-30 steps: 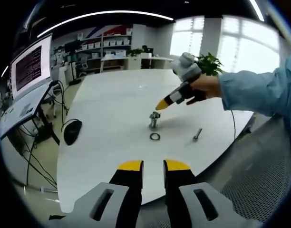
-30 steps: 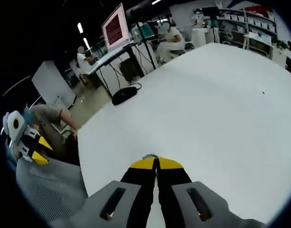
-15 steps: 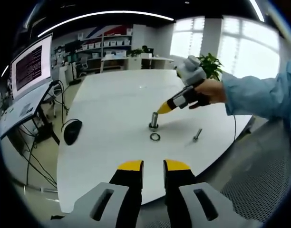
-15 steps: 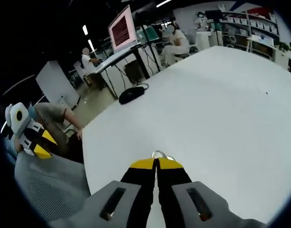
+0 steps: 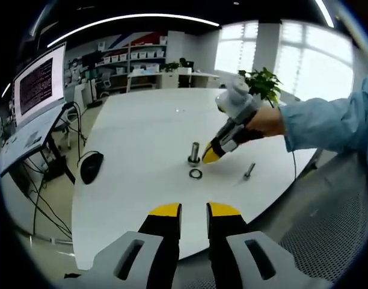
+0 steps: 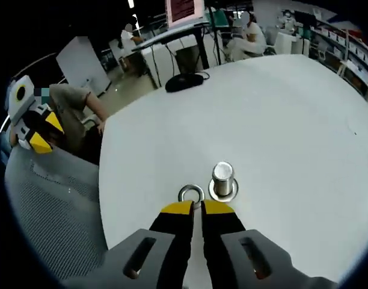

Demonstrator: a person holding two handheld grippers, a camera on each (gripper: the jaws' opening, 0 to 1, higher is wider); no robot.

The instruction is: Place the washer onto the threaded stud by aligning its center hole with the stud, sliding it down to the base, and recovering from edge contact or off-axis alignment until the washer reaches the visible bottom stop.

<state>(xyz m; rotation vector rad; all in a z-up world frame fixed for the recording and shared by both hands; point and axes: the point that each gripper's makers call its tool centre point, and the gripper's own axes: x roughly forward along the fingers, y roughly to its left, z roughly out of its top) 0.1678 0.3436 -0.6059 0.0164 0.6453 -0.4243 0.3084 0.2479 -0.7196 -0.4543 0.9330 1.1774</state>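
- Washer [image 6: 190, 193] lies flat on the white table [image 6: 280, 120], just beside the threaded stud [image 6: 222, 176] and not on it.
- Stud stands upright on its wide base.
- Right gripper [image 6: 196, 208] has its yellow tips squeezed together, holding nothing, right at the washer's edge.
- Left gripper [image 5: 194, 209] waits near the table edge, jaws apart and empty.
- Loose bolt [image 5: 249, 170] lies apart from the stud.
- Black computer mouse [image 5: 91, 167] sits by the far edge.
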